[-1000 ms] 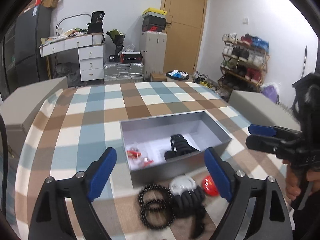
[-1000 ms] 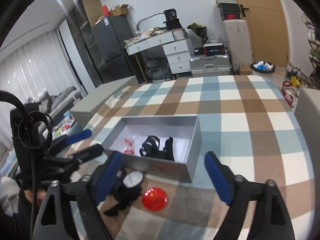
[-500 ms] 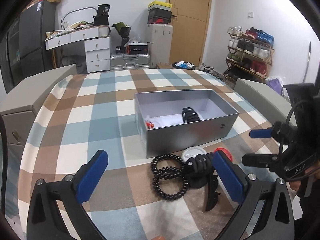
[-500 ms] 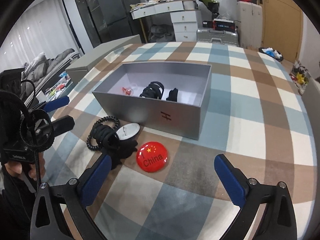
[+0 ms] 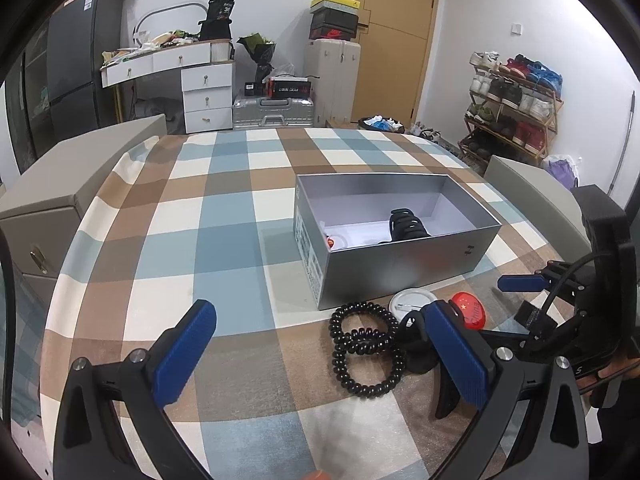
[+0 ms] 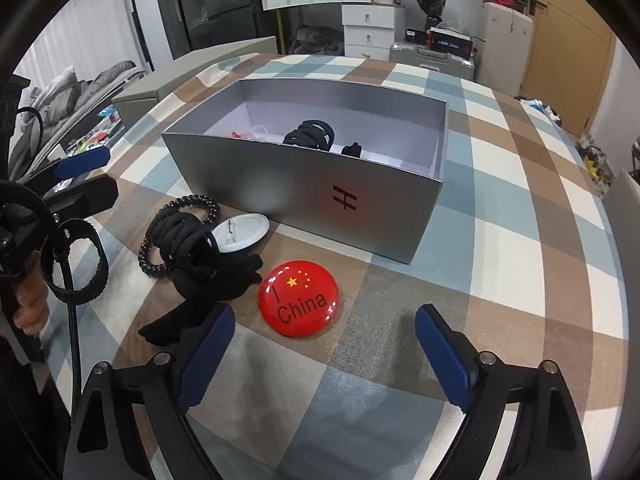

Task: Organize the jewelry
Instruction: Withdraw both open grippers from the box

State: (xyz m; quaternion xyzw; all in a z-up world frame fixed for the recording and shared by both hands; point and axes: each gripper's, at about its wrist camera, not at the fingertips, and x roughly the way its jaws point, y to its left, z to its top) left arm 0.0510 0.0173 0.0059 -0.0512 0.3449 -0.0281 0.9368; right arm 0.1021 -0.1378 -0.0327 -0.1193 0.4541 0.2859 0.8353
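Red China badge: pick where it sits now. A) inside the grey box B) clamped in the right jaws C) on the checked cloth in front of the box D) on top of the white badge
C: the red China badge lies flat on the checked cloth outside the grey box, ahead of the open right gripper.

Home room, shoe rack [image 5: 516,108], fridge [image 5: 76,68], suitcase [image 5: 274,110]

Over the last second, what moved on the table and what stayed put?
Both hand-held grippers, left and right, drew back from the grey box, both open and empty. The red China badge, white badge and black hair ties stayed put beside the box.
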